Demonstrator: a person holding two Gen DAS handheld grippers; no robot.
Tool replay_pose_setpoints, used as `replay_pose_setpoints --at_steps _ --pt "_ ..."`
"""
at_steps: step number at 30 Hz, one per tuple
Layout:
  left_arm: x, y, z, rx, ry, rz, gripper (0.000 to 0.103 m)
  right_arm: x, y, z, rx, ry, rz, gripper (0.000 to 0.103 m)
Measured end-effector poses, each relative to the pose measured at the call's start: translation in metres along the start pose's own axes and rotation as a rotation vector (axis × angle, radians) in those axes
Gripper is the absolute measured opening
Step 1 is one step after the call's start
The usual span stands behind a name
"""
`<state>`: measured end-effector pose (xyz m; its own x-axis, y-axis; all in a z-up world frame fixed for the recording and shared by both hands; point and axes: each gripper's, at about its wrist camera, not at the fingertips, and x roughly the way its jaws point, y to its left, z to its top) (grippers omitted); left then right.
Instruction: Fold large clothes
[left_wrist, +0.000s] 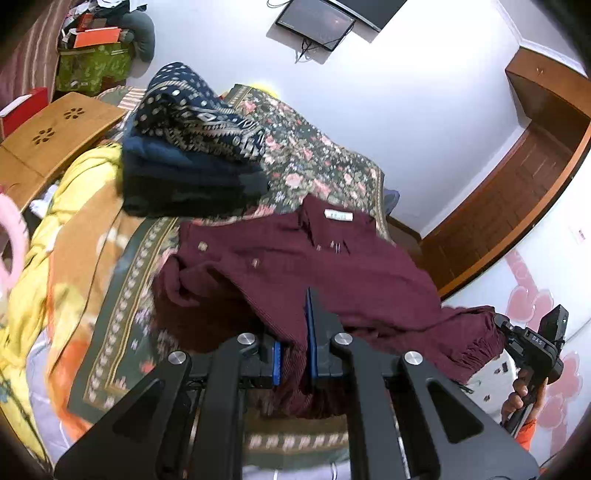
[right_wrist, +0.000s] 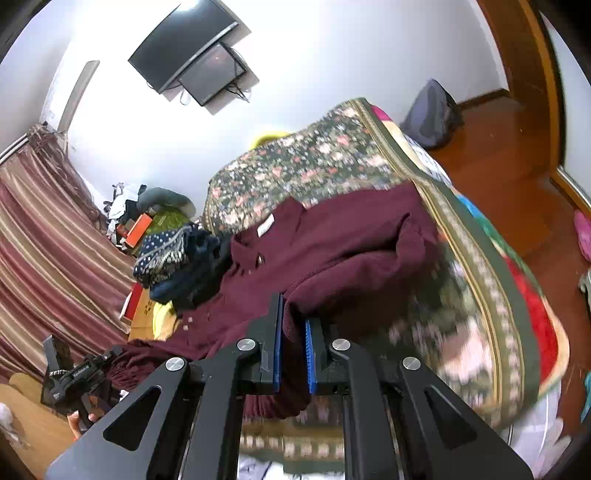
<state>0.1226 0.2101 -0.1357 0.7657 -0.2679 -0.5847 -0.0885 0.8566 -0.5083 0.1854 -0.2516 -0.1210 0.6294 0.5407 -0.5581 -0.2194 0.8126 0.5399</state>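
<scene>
A large maroon shirt (left_wrist: 295, 266) with a white collar label lies on the floral bedspread (left_wrist: 314, 155), collar towards the far end. My left gripper (left_wrist: 295, 332) is shut on the shirt's near hem, cloth pinched between its blue pads. My right gripper (right_wrist: 293, 325) is shut on the same shirt (right_wrist: 332, 243) at another part of the near edge. The right gripper also shows in the left wrist view (left_wrist: 532, 343), at the gathered hem to the right. The left gripper shows in the right wrist view (right_wrist: 77, 373), at the lower left.
A stack of folded dark blue patterned clothes (left_wrist: 192, 147) sits on the bed to the left of the shirt. A yellow blanket (left_wrist: 66, 221) and a wooden lap table (left_wrist: 55, 129) lie further left. A grey backpack (right_wrist: 432, 114) stands on the wooden floor.
</scene>
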Motion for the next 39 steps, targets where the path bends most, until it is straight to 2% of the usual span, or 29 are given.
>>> replay_pose_setpoints --at_steps 8,14,21,24,26,28,29,30,31,32,34,36,39 --pt "0.054 -0.005 0.069 0.041 -0.056 -0.004 0.01 0.054 -0.003 0.063 -0.049 -0.035 -0.026 0.008" --pt "0.12 -0.003 0.105 0.053 -0.029 0.013 0.01 0.106 -0.03 0.092 -0.01 -0.013 -0.098 0.008" --pt "0.207 0.011 0.108 0.064 0.106 0.127 0.012 0.154 -0.047 0.093 -0.02 0.084 -0.2 0.009" --pt "0.224 0.011 0.101 0.091 0.151 0.168 0.019 0.16 -0.049 0.09 -0.035 0.102 -0.229 0.009" --pt "0.226 0.005 0.096 0.13 0.16 0.184 0.028 0.158 -0.047 0.089 -0.05 0.111 -0.241 0.011" --pt "0.221 -0.002 0.093 0.16 0.162 0.188 0.048 0.158 -0.043 0.09 -0.062 0.125 -0.253 0.017" --pt "0.216 -0.006 0.092 0.174 0.155 0.188 0.051 0.156 -0.039 0.09 -0.069 0.138 -0.261 0.019" --pt "0.211 -0.011 0.091 0.187 0.147 0.187 0.054 0.156 -0.035 0.09 -0.078 0.145 -0.267 0.027" --pt "0.205 -0.016 0.09 0.207 0.139 0.189 0.059 0.15 -0.03 0.089 -0.094 0.141 -0.277 0.036" --pt "0.199 -0.022 0.089 0.228 0.137 0.19 0.061 0.145 -0.023 0.088 -0.116 0.127 -0.289 0.042" --pt "0.188 -0.033 0.086 0.267 0.121 0.198 0.064 0.136 -0.01 0.084 -0.167 0.092 -0.32 0.06" --pt "0.173 -0.041 0.082 0.294 0.095 0.212 0.067 0.127 0.003 0.08 -0.222 0.071 -0.348 0.067" --pt "0.152 -0.045 0.076 0.306 0.059 0.229 0.072 0.117 0.021 0.07 -0.297 0.074 -0.352 0.067"
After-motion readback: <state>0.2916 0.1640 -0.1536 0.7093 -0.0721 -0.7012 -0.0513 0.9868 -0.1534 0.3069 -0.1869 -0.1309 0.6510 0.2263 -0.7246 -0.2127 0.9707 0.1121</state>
